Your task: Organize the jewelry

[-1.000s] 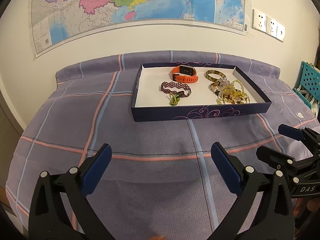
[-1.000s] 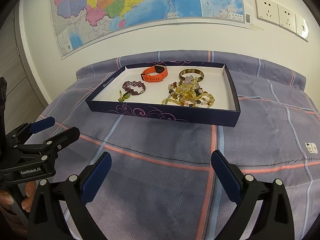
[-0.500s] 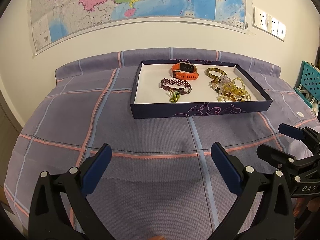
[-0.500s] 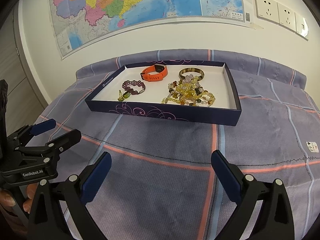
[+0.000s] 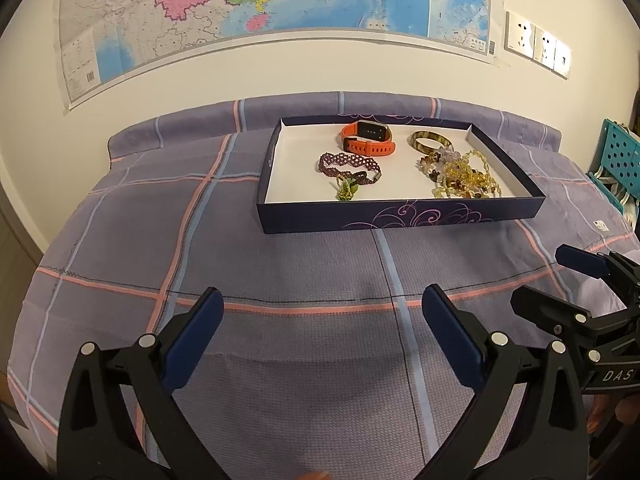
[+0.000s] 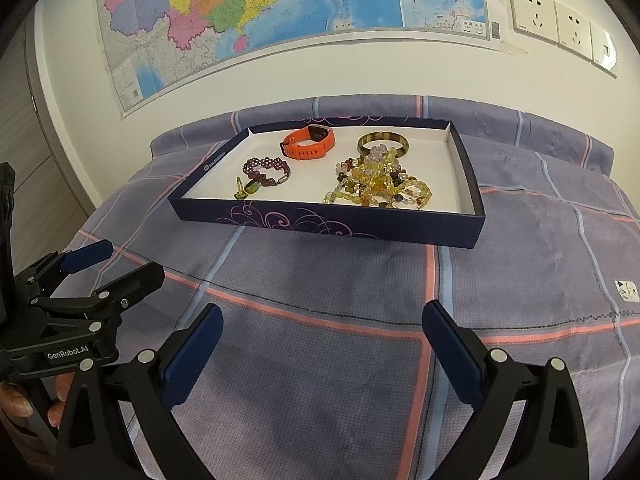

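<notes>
- Left gripper (image 5: 320, 320): jaws spread wide and empty, held low over the plaid bed cover (image 5: 120, 240), well short of the tray; seen from the right wrist view it sits at the far left, a hand (image 6: 24, 404) on its handle.
- Tray (image 5: 400, 216): a shallow dark box with a white floor, resting on the bed near the wall under the map (image 5: 260, 0); every piece of jewelry in view lies inside it.
- Purple beaded bracelet (image 5: 349, 164): left of centre on the tray floor, a small green charm (image 5: 347, 191) at its near end; apart from the other pieces.
- Orange watch band (image 5: 368, 139): toward the back wall, lying alone.
- Brown bangle (image 5: 430, 141): back right, touching the heap in front of it.
- Yellow bead strands (image 5: 460, 178): several strands piled and interlaced, the only unsorted part; this fits either a sort still to be finished or a resting arrangement; any lift here should, in judgement, pinch one strand at its free outer loop and rise slowly, since neighbours may drag.
- Right gripper (image 6: 320, 320): jaws likewise spread and empty, facing the tray's near wall.
</notes>
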Tool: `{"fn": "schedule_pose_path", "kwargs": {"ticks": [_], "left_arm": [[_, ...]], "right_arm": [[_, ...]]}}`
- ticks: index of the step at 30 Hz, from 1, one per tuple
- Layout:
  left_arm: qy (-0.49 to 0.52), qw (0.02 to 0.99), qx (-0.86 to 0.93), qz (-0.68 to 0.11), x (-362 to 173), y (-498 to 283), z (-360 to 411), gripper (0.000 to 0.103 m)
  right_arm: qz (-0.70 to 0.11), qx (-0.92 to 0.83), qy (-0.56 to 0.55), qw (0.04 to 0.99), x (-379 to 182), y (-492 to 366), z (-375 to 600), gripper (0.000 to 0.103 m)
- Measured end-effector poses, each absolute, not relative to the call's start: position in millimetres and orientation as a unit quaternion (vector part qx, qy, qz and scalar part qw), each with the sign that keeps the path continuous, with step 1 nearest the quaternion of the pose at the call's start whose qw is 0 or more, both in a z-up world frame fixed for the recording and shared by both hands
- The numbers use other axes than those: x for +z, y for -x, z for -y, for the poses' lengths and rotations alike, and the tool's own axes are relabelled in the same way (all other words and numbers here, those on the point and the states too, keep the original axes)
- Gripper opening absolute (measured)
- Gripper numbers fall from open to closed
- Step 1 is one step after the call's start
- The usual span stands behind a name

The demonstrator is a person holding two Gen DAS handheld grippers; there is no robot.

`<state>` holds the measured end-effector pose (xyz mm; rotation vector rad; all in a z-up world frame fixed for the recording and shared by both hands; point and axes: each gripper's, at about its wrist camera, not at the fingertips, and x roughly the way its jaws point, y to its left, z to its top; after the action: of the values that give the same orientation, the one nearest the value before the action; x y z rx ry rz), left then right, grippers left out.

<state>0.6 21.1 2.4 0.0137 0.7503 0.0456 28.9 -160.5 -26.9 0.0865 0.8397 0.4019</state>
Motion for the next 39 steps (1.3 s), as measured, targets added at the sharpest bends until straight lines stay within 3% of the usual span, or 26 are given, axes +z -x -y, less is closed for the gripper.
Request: {"fn": "schedule_pose_path", "kwargs": {"ticks": [33, 39], "left_arm": [[-0.003, 0.932, 0.008, -0.362, 1.5, 0.4, -17.4, 0.098], [0.007, 0.920, 0.002, -0.392, -6.9, -8.3, -22.5, 0.098]], "right_arm": [[-0.401, 0.194, -0.040, 0.894, -23.1, -27.8, 157.2, 0.096], [-0.415, 0.178, -0.011, 0.892, -21.9, -35.2, 178.3, 0.096]]}}
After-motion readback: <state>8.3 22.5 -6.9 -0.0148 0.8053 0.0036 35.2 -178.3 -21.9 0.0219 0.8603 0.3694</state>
